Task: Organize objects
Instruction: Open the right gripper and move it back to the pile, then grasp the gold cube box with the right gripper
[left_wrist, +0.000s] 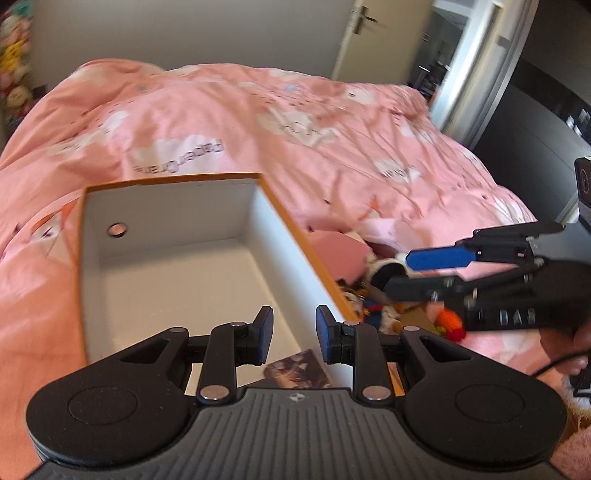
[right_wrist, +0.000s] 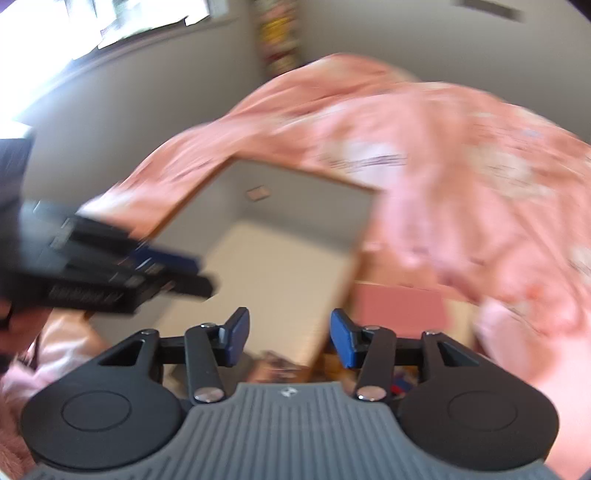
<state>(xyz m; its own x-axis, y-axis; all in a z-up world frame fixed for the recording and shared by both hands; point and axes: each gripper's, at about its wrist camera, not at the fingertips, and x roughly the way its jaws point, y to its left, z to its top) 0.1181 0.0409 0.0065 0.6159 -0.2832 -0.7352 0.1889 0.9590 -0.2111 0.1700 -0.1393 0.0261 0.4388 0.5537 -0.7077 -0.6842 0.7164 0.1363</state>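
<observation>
An open box (left_wrist: 177, 258) with white inner walls and an orange rim lies on a pink printed duvet (left_wrist: 221, 122); in the left wrist view it fills the centre, its far wall at 12 o'clock and its long right edge running from 12 toward 5 o'clock. Most of its floor is bare, with only a dark printed card (left_wrist: 299, 371) lying at the near end, partly hidden by the gripper. A round hole (left_wrist: 116, 229) pierces the far wall at 10 o'clock.

The left gripper (left_wrist: 294, 338) hangs above the box's near end, its blue pads a narrow gap apart with nothing between them. The right gripper (left_wrist: 400, 271) comes in from 3 o'clock, over a pile of small toys (left_wrist: 373, 291) just outside the right rim; its jaws stand part-way open and empty. Among the pile are a pink pad (left_wrist: 338, 251) and an orange-and-red knitted piece (left_wrist: 450, 323).

Grey lettering on the duvet reads upside down and is too blurred to make out. The right gripper's side bears pale letters, not clearly legible.

The right wrist view is heavily smeared: the box (right_wrist: 295, 221) sits at 12 o'clock, the left gripper (right_wrist: 192, 277) at 9 o'clock.

A door (left_wrist: 364, 33) stands at 1 o'clock beyond the bed.
</observation>
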